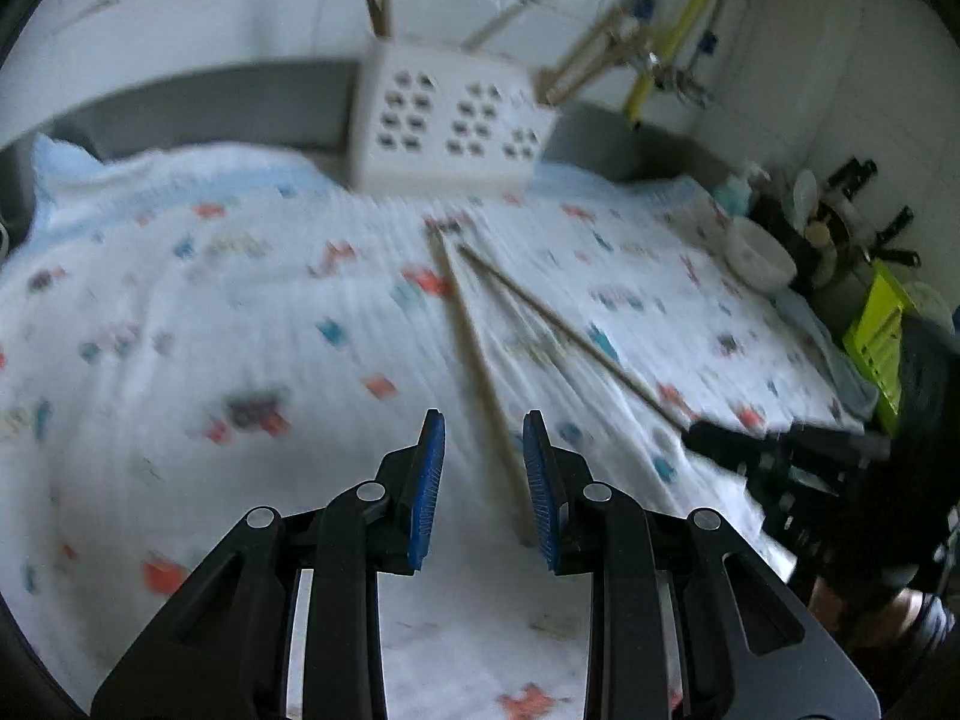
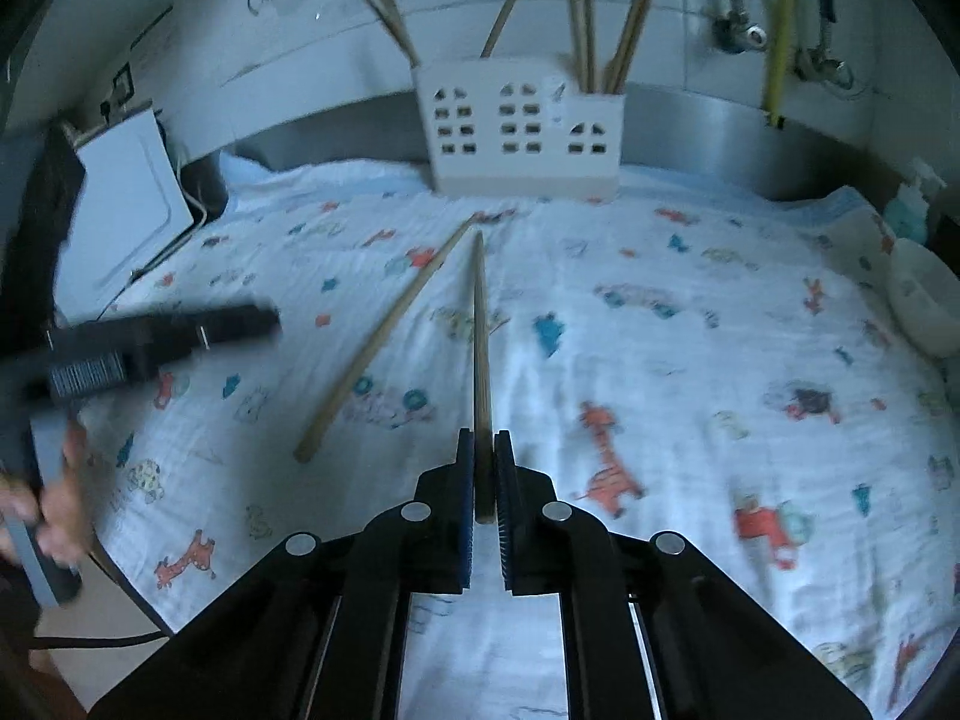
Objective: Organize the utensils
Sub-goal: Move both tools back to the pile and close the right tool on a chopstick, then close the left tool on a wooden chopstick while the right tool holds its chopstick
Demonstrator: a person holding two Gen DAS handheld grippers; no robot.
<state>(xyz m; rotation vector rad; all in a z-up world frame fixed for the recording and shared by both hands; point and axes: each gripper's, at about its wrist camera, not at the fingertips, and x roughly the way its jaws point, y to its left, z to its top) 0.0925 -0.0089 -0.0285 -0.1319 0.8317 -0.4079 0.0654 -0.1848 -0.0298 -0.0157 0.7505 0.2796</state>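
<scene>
Right tongs [image 2: 483, 438]: clamped on the thick end of one chopstick [image 2: 480, 324], which ran straight ahead from between the blue pads toward the holder, low over the cloth; whether its far tip touched the cloth could not be told.
Left tongs [image 1: 483, 420]: apart, blue pads facing each other with a wide gap, nothing gripped; in the right wrist view they showed as a blurred dark shape near the counter's left edge.
Loose chopstick [image 2: 384, 342]: lay flat on the cloth, slanting from near the held one's far tip back toward the counter's left front; in the left wrist view its near end [image 1: 480, 372] lay between the parted pads, just beside the right pad.
Holder [image 2: 519, 126]: white, box-shaped, with house-window cutouts, upright at the back edge of the counter against the steel backsplash.
Sorted chopsticks [image 2: 585, 24]: several stood upright or leaning in the holder's compartments, most in the right-hand one.
Cloth [image 2: 690, 360]: white with small coloured animal prints, spread over the counter.
Bowl [image 2: 921, 300]: white, at the counter's right edge, well apart from the chopsticks.
Left wrist view: strongly motion-blurred.
</scene>
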